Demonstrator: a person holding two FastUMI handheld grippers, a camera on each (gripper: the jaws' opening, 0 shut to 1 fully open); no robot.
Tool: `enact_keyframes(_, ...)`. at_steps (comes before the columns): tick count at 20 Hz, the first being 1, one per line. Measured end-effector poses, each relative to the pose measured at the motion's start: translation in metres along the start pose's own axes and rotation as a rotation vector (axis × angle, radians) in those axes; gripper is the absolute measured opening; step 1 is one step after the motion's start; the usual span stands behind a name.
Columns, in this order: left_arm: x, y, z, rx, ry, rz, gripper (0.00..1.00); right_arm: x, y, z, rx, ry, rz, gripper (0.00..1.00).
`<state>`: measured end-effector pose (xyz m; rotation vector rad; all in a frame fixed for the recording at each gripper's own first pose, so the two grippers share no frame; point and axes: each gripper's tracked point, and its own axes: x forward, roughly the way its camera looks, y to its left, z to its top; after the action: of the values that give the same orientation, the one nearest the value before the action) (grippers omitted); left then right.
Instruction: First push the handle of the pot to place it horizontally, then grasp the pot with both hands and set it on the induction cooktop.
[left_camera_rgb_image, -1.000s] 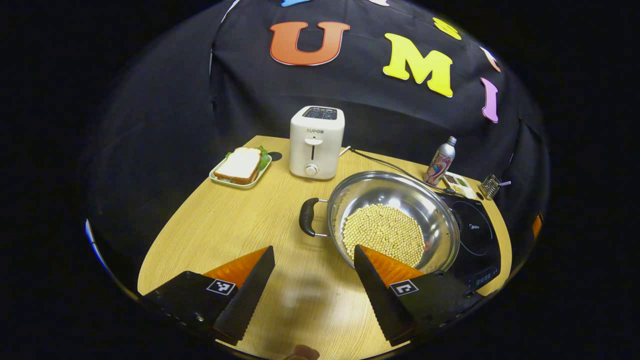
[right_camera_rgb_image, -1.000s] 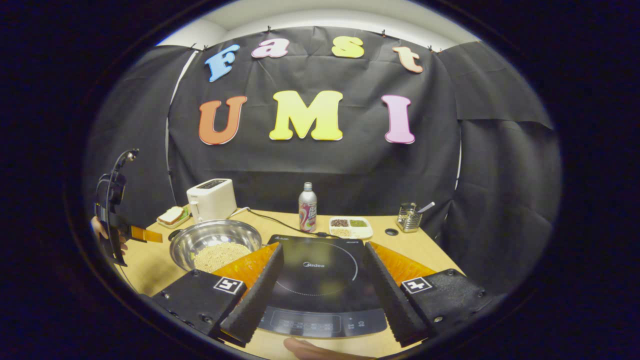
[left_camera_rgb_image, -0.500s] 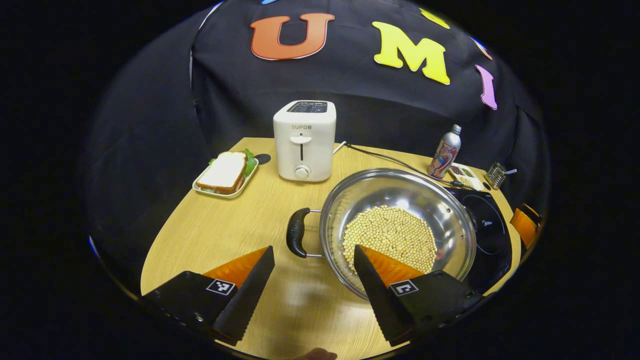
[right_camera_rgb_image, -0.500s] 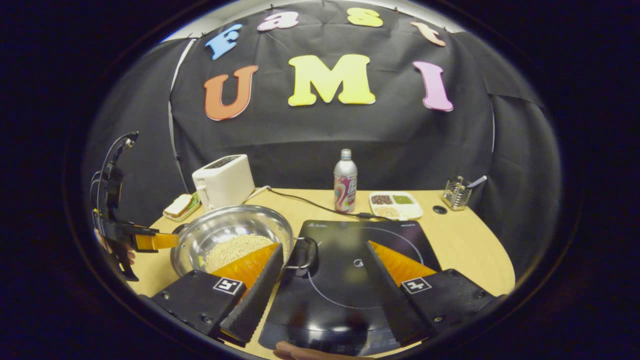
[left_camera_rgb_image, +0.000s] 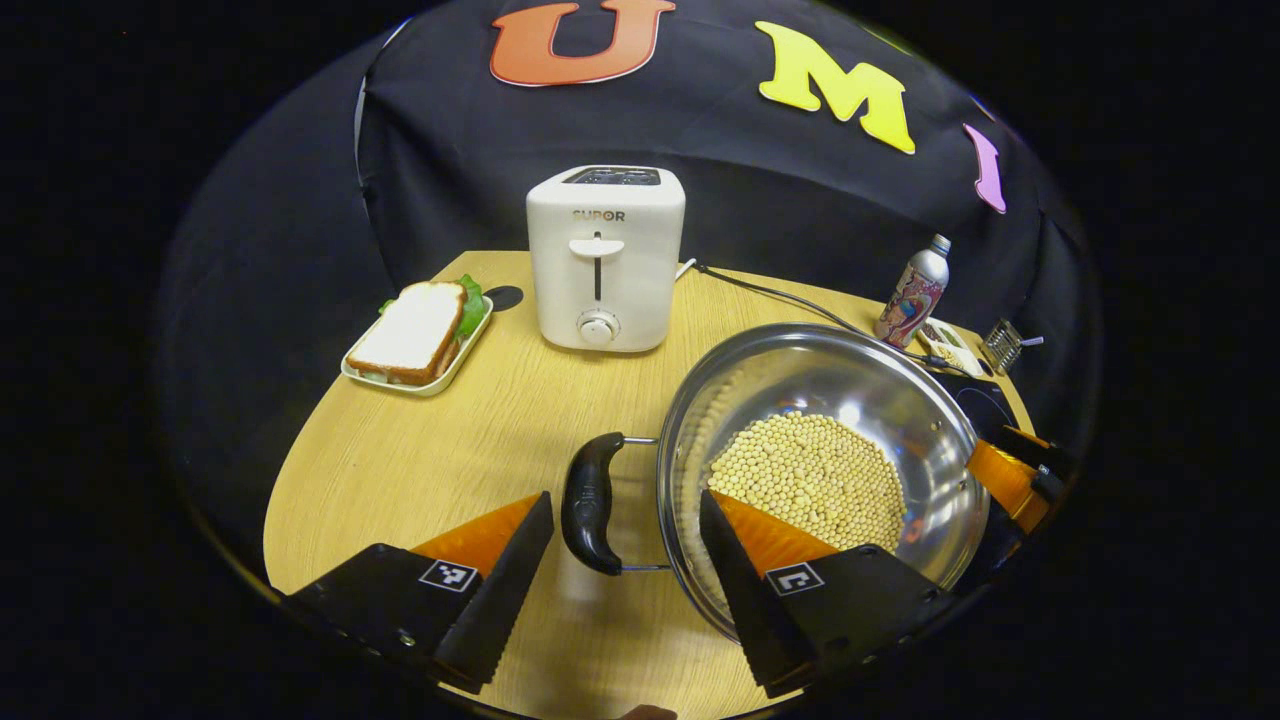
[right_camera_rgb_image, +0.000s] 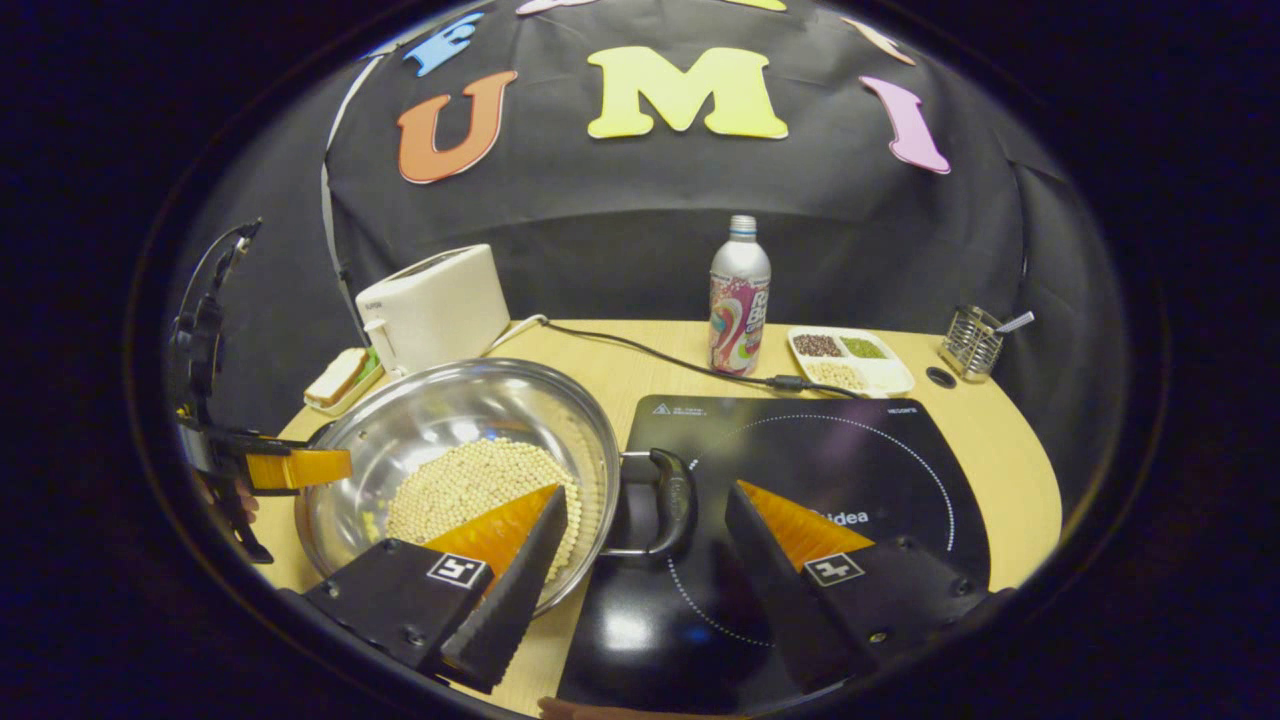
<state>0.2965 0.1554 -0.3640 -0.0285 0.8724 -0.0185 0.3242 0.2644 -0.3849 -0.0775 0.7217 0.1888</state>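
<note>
Shiny metal pot (left_camera_rgb_image: 880, 400), wood-grain table (left_camera_rgb_image: 450, 440), seemingly glossy cooktop (right_camera_rgb_image: 850, 470)

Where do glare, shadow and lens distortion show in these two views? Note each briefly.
Left gripper view: bright glints on the pot wall, a pale sheen on the table near the gripper, and the table edge bowed by the fisheye. Right gripper view: a white glare spot on the cooktop, and the toaster leaning from distortion. Both views are sharp.

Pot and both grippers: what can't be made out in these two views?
- Pot near rim: left gripper view, behind the left gripper finger.
- Pot's base: whether its right edge rests on the induction cooktop; the bowl hides it.
- Right handle: contact with the open right gripper unclear.
- Tray contents: too small.
</note>
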Motion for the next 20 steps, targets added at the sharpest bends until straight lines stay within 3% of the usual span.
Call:
enact_keyframes(2,0.004,-0.003,-0.001,0.015,0.014,0.002,0.86,0.005,0.009,-0.006,0.016,0.033,0.041,0.96)
enact_keyframes(4,0.006,0.003,-0.001,0.042,0.026,0.029,0.76,0.005,0.005,-0.008,0.016,0.048,0.022,0.89)
enact_keyframes(5,0.009,0.002,0.000,0.034,0.017,0.029,0.83,0.006,0.001,-0.011,0.011,0.070,0.012,0.89)
enact_keyframes(6,0.008,0.001,-0.002,0.038,0.022,0.025,0.77,0.007,0.003,-0.010,0.018,0.059,0.013,0.74)
enact_keyframes(7,0.006,0.002,-0.002,0.041,0.022,0.019,0.67,0.012,0.002,-0.013,0.012,0.078,0.014,0.75)
enact_keyframes(8,0.007,0.001,-0.002,0.041,0.020,0.015,0.65,0.014,0.002,-0.010,0.013,0.073,0.011,0.72)
enact_keyframes(11,0.006,0.002,-0.002,0.050,0.023,0.018,0.63,0.016,0.002,-0.009,0.012,0.073,0.002,0.68)
enact_keyframes(12,0.005,0.002,-0.003,0.053,0.024,0.021,0.71,0.016,0.002,-0.008,0.004,0.071,0.000,0.65)
enact_keyframes(13,0.004,0.002,-0.003,0.058,0.027,0.022,0.70,0.017,0.001,-0.007,0.006,0.070,0.001,0.61)
enact_keyframes(14,0.004,0.002,-0.003,0.060,0.030,0.025,0.62,0.017,0.003,-0.006,0.001,0.068,0.003,0.62)
enact_keyframes(16,0.003,0.003,-0.003,0.058,0.031,0.031,0.62,0.018,0.002,-0.005,-0.012,0.069,0.003,0.58)
enact_keyframes(17,0.003,0.003,-0.003,0.062,0.035,0.035,0.70,0.017,0.003,-0.005,-0.020,0.070,0.000,0.60)
enact_keyframes(18,0.002,0.004,-0.004,0.060,0.041,0.045,0.70,0.017,0.004,-0.004,-0.024,0.070,0.000,0.56)
enact_keyframes(19,0.001,0.004,-0.005,0.054,0.052,0.056,0.61,0.016,0.005,-0.005,-0.030,0.071,0.003,0.56)
enact_keyframes(20,-0.001,0.004,-0.005,0.050,0.057,0.061,0.70,0.015,0.006,-0.004,-0.035,0.065,0.010,0.58)
